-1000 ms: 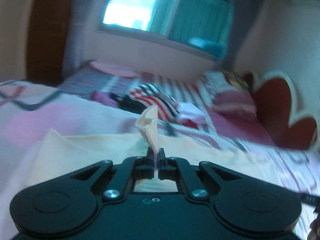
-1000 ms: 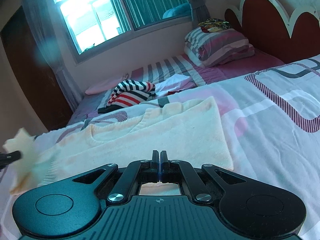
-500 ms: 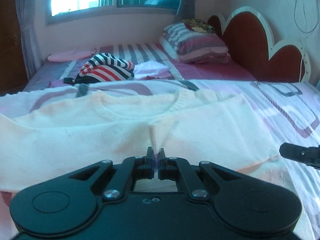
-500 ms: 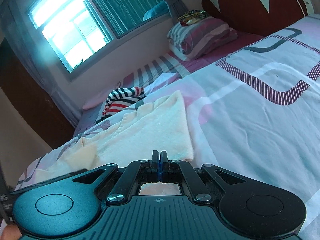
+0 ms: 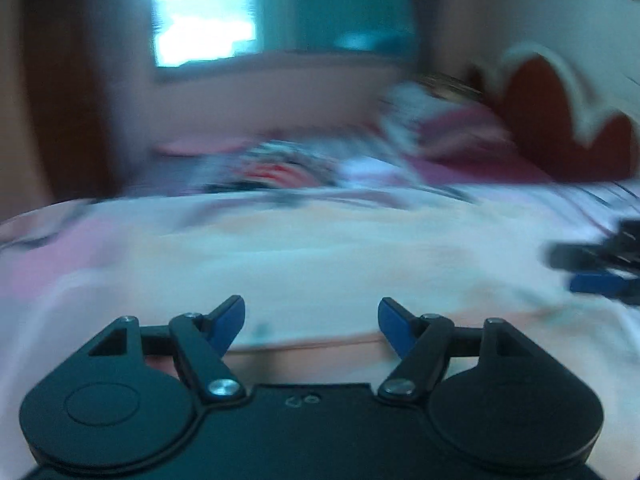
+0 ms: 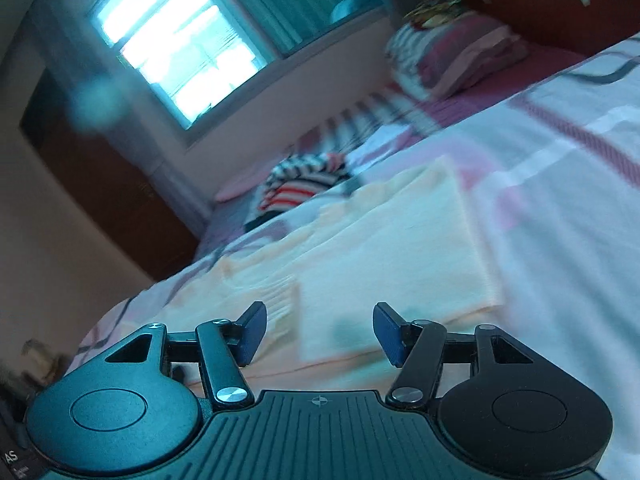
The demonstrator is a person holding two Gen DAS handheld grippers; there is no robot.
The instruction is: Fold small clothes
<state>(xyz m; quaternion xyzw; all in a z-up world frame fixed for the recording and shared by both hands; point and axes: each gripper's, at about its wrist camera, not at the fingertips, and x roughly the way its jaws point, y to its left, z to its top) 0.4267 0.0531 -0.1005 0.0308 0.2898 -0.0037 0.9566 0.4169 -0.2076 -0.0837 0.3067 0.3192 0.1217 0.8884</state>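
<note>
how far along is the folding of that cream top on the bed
Done: the cream top lies on the bed cover with one side folded over. In hand: nothing. The left gripper and right gripper have just been opening, nothing between them. Left: further folds, plus the striped garment behind.

Little lettering showed on my rig.
The letters "AS" stood on a dark label (image 6: pixel 14 460) at the lower left edge of my right wrist view; smaller print beneath them and a faint mark on my left gripper's body were unreadable.
</note>
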